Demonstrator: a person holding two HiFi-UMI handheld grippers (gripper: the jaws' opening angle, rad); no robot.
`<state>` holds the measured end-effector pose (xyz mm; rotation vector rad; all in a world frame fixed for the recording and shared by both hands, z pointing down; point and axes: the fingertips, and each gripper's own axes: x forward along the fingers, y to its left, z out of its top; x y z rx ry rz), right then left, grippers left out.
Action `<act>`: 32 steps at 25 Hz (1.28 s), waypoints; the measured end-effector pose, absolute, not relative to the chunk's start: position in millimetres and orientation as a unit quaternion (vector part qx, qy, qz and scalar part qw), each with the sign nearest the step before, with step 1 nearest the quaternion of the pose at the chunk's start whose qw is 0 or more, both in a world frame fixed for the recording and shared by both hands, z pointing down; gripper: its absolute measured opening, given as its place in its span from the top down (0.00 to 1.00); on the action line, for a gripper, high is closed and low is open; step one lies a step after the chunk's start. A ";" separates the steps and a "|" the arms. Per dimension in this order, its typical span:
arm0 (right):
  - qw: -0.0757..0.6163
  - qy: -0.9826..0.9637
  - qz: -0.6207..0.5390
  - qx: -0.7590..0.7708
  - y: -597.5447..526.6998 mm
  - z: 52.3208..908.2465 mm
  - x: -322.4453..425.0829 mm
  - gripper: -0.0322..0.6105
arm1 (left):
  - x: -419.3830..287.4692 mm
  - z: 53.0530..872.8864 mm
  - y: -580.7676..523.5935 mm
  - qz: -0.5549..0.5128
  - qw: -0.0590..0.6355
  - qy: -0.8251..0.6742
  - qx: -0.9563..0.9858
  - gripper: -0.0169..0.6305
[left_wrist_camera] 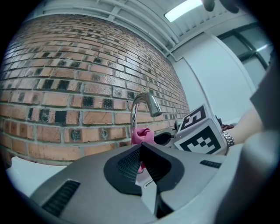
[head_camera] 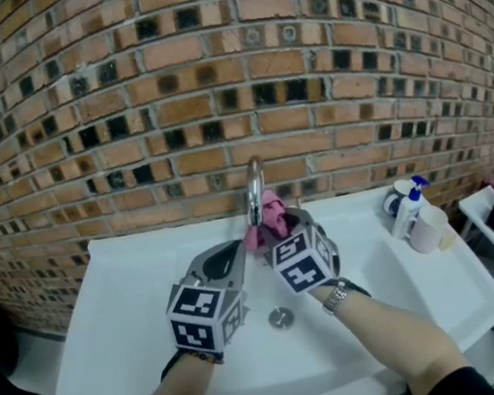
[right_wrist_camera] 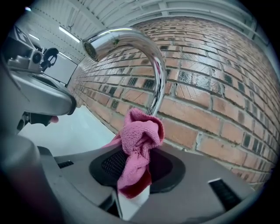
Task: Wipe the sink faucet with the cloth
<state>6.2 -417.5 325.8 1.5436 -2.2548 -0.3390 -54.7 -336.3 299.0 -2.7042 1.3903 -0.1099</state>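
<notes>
Pink cloth [right_wrist_camera: 138, 144], by its look soft, light and limp, sits bunched in my right gripper [right_wrist_camera: 131, 173], clamped on its lower folds, at the slick chrome faucet [right_wrist_camera: 154, 61] on the sink's [head_camera: 136, 254] back edge, with my left gripper [left_wrist_camera: 142, 164] closed alongside.

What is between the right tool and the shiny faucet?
The pink cloth. The right tool grips it in its jaws, and it bunches up just in front of the faucet stem. The right gripper view shows it best.

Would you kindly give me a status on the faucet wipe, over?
Right gripper shut on pink cloth, cloth at faucet stem. Left gripper shut, empty, alongside. Nothing in the way.
</notes>
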 end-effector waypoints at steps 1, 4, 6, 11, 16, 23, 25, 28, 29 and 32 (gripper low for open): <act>0.194 -0.804 -0.120 0.549 -416.8 327.6 6.0 0.74 | -54.3 299.2 -336.1 -0.036 0.049 0.456 -0.888 0.97; 0.199 -0.806 -0.114 0.546 -414.8 336.1 5.1 0.74 | -53.3 299.6 -335.8 -0.038 0.048 0.456 -0.888 0.96; 0.203 -0.807 -0.109 0.544 -414.1 343.0 4.4 0.74 | -53.1 299.8 -335.9 -0.038 0.048 0.456 -0.888 0.96; 0.206 -0.809 -0.107 0.539 -412.9 349.5 3.7 0.74 | -52.6 300.9 -336.3 -0.039 0.049 0.456 -0.888 0.96; 0.217 -0.812 -0.090 0.534 -411.5 365.0 3.5 0.74 | -52.9 301.0 -336.3 -0.040 0.049 0.456 -0.888 0.96; 0.227 -0.813 -0.076 0.531 -407.9 374.9 7.4 0.74 | -53.5 300.6 -335.2 -0.042 0.050 0.455 -0.888 0.96; 0.232 -0.813 -0.075 0.530 -406.6 377.7 9.2 0.74 | -53.0 300.8 -334.7 -0.042 0.050 0.455 -0.888 0.96; 0.235 -0.812 -0.074 0.528 -405.4 379.4 12.4 0.74 | -53.2 301.6 -335.0 -0.042 0.050 0.456 -0.888 0.96; 0.235 -0.812 -0.074 0.530 -405.4 379.3 14.6 0.74 | -53.1 301.8 -335.2 -0.043 0.050 0.456 -0.888 0.96; 0.237 -0.809 -0.075 0.533 -404.9 378.2 21.1 0.74 | -52.3 301.8 -335.2 -0.042 0.050 0.455 -0.888 0.96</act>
